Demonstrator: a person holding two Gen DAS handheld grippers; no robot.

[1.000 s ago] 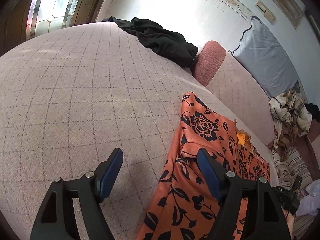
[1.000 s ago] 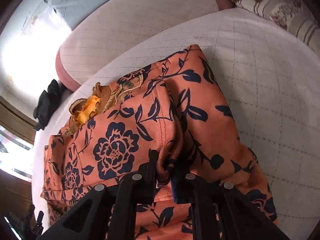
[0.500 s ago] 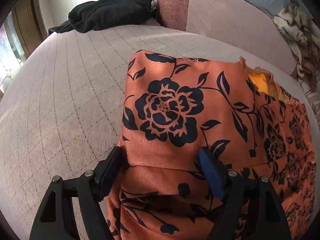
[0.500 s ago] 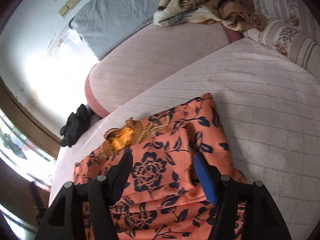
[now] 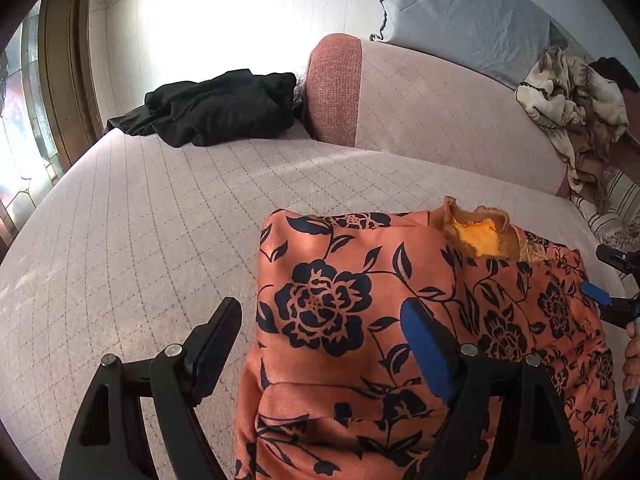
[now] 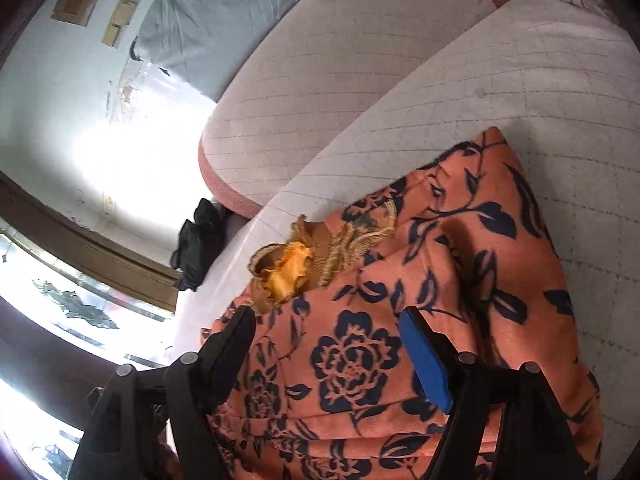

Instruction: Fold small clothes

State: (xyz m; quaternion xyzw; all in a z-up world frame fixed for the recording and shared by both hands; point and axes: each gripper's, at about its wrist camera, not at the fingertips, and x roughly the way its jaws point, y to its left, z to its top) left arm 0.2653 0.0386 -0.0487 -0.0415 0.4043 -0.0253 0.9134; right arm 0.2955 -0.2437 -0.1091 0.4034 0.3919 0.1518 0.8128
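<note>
Left gripper (image 5: 322, 322): nearest in the left wrist view; fingers (image 5: 218, 332) spread wide apart; nothing pinched; the left edge of the garment lies between and below them, and whether they touch it cannot be told
Right gripper (image 6: 328, 330): nearest in the right wrist view; its jaws are opening at this moment; fingers (image 6: 424, 356) stand apart over the cloth, clamped on nothing; it also shows at the right edge of the left wrist view, with part of a hand (image 5: 632, 364) behind it
Orange garment (image 5: 400, 320): orange cloth with a dark blue flower and leaf print; it lies folded on the bed, right in front of both grippers; a folded layer shows as a straight edge near the fingers
Yellow lining (image 5: 478, 236): a ruffled brown and yellow bit sticks out at the far edge of the garment; in the right wrist view it sits just beyond the left finger
Bed (image 5: 140, 240): pale pinkish cover with a grid of stitched lines; it carries the garment, with bare cover to the left of it
Bolster (image 5: 420, 120): long round cushion in the same cover with a reddish end, across the far side of the bed
Black clothes (image 5: 216, 108): a crumpled dark heap at the far left corner of the bed, touching the bolster's reddish end; well apart from the orange garment
Beige cloth (image 5: 576, 96): crumpled patterned heap on the far right end of the bolster
Grey pillow (image 5: 464, 16): leans on the white wall behind the bolster
Window (image 5: 24, 120): patterned glass in a brown frame, far left
</note>
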